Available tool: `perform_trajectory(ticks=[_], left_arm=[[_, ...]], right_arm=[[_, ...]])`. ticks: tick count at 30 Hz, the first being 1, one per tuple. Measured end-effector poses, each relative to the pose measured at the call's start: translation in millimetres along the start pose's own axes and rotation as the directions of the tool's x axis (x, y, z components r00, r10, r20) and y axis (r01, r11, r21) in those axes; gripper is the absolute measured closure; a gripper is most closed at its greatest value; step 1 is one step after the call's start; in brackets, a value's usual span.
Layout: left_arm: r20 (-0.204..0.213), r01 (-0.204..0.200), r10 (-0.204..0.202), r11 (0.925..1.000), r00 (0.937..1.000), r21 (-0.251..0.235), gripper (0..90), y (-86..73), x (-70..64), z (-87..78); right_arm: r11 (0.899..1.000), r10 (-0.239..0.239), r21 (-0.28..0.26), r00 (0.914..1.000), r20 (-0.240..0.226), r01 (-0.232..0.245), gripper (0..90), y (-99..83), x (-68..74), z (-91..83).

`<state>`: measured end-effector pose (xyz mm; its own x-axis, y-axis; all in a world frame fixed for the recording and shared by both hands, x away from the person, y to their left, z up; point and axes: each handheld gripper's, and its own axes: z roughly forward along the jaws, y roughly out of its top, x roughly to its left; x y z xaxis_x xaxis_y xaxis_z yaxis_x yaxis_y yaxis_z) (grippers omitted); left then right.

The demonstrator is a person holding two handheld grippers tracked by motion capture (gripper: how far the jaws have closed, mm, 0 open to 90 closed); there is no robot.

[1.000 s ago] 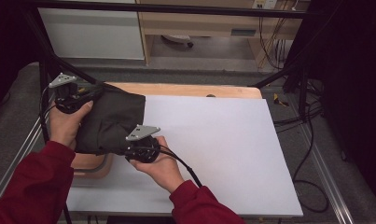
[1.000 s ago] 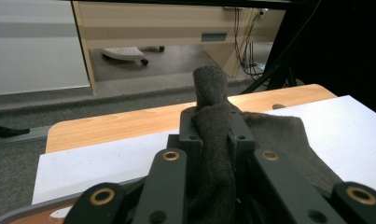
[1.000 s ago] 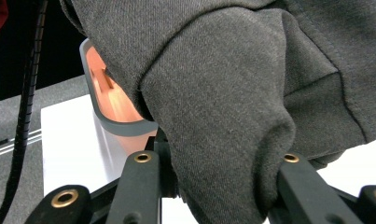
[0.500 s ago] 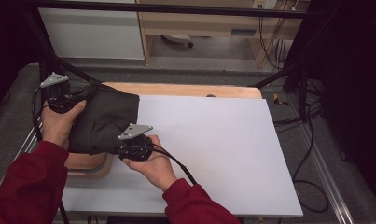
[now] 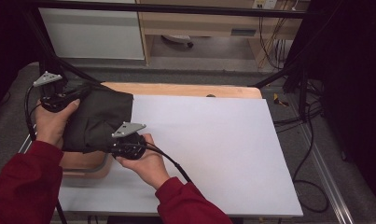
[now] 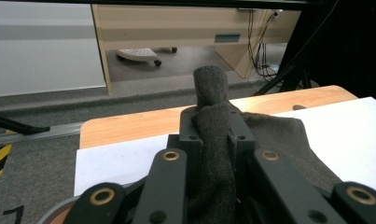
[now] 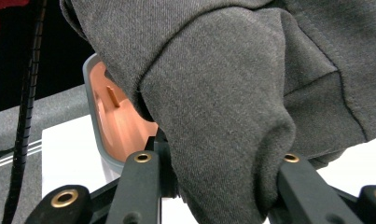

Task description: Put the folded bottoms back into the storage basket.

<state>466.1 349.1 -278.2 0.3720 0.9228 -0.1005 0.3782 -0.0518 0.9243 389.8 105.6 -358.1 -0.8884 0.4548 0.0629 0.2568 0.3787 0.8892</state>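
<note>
A dark grey garment (image 5: 99, 121) hangs folded between both grippers at the table's left, over an orange bin with a grey rim (image 5: 85, 170). My left gripper (image 5: 59, 99) holds its far edge; in the left gripper view the cloth (image 6: 213, 140) is pinched between the shut jaws and sticks up past them. My right gripper (image 5: 122, 144) holds the near edge; in the right gripper view the garment (image 7: 232, 93) drapes over and between the jaws, with the bin (image 7: 113, 126) below it.
A white sheet (image 5: 199, 149) covers most of the wooden table (image 5: 185, 89). Cables (image 5: 171, 163) trail from the grippers. A white cabinet (image 5: 92, 32) and wooden furniture (image 5: 199, 21) stand beyond the table; black frame legs and wires crowd the right.
Both grippers have carried the garment further left, so it now hangs more squarely over the bin. The left hand has moved out past the table's left edge.
</note>
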Motion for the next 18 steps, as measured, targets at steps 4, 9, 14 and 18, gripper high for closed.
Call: perform_trajectory(ticks=[4, 9, 14, 18], left_arm=[[-0.002, 0.006, -0.006, 1.0, 1.0, -0.002, 80.4, 0.0, 2.5, 0.2], [-0.009, 0.005, -0.005, 1.0, 0.9999, -0.001, 80.4, 0.1, 5.6, 0.4], [-0.01, 0.009, -0.009, 1.0, 0.9999, 0.0, 80.4, -0.2, 9.1, 1.0], [-0.013, 0.012, -0.012, 0.9999, 0.9998, -0.001, 80.4, -0.2, 11.6, -0.5]], right_arm=[[1.0, 0.002, -0.002, 1.0, 0.003, -0.002, 66.4, 0.7, 0.3, 2.8], [1.0, 0.002, -0.004, 1.0, 0.006, -0.002, 66.4, 2.0, 0.3, 5.9], [1.0, -0.002, -0.007, 0.9999, 0.011, 0.002, 66.3, 2.7, 0.8, 8.6], [1.0, -0.012, -0.008, 0.9998, 0.014, 0.012, 66.4, 3.9, 1.7, 9.8]])
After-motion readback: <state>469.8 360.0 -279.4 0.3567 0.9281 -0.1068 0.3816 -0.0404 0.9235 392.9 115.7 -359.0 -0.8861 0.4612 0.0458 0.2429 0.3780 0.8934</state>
